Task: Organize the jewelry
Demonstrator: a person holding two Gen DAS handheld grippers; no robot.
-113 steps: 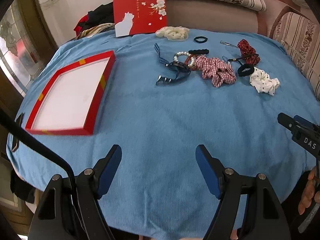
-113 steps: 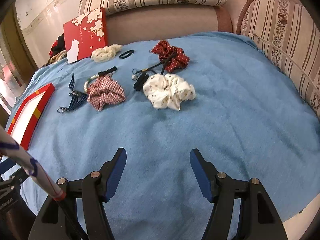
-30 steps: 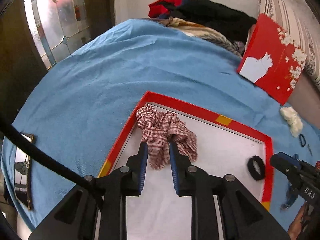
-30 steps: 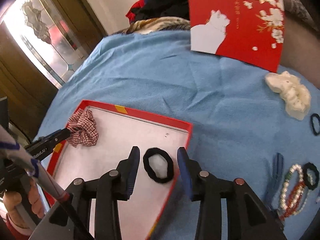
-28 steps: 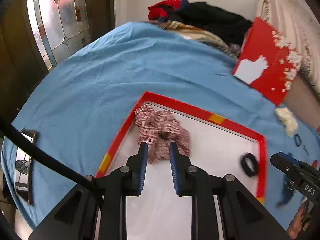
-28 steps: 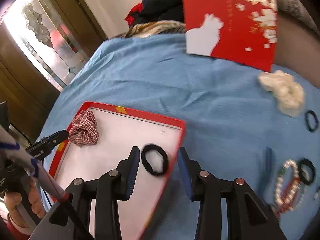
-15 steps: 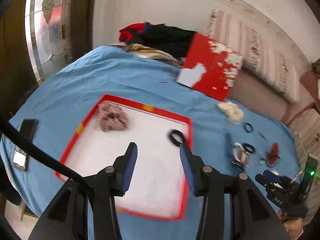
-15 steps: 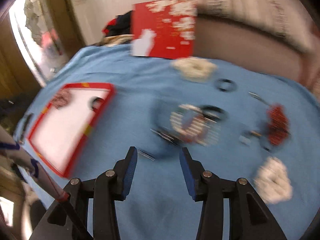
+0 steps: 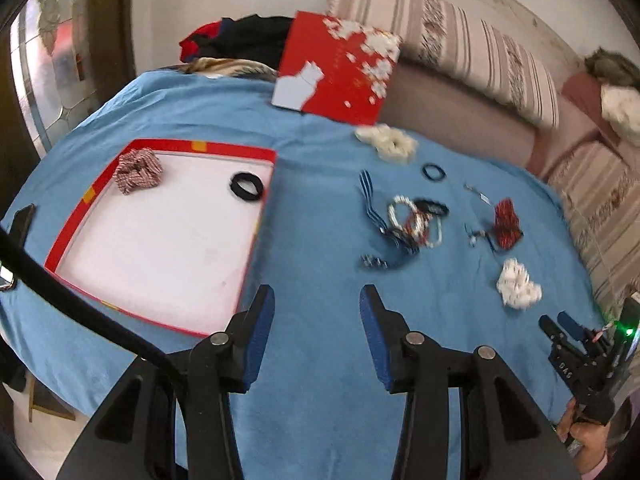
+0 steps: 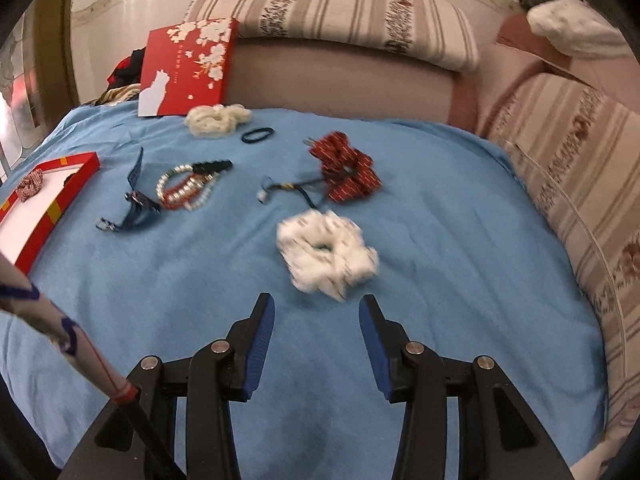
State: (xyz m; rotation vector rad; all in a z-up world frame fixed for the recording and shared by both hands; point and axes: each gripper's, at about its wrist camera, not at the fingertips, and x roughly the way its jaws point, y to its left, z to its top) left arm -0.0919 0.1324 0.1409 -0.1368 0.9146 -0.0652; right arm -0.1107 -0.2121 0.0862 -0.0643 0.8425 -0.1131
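The red-rimmed white tray (image 9: 264,204) lies at the left of the blue cloth and holds a red plaid scrunchie (image 9: 138,170) and a black hair tie (image 9: 247,187). My left gripper (image 9: 316,308) hovers open and empty to the right of the tray's near corner. My right gripper (image 10: 316,312) is open and empty just short of a white dotted scrunchie (image 10: 328,250). Farther off lie bead bracelets (image 10: 186,188), a blue clip (image 10: 134,196), a red bow (image 10: 346,170), a cream scrunchie (image 10: 216,118) and a thin black tie (image 10: 258,135).
A red box lid (image 9: 336,68) with white blossoms leans at the cloth's far edge against a striped sofa (image 10: 332,8). Piled clothes (image 9: 236,44) sit behind it. A phone (image 9: 22,220) lies at the left edge. A striped cushion (image 10: 576,160) borders the right side.
Both grippers let go of the plaid scrunchie and the black tie in the tray, opened wider and swung right. The right one now faces the white dotted scrunchie.
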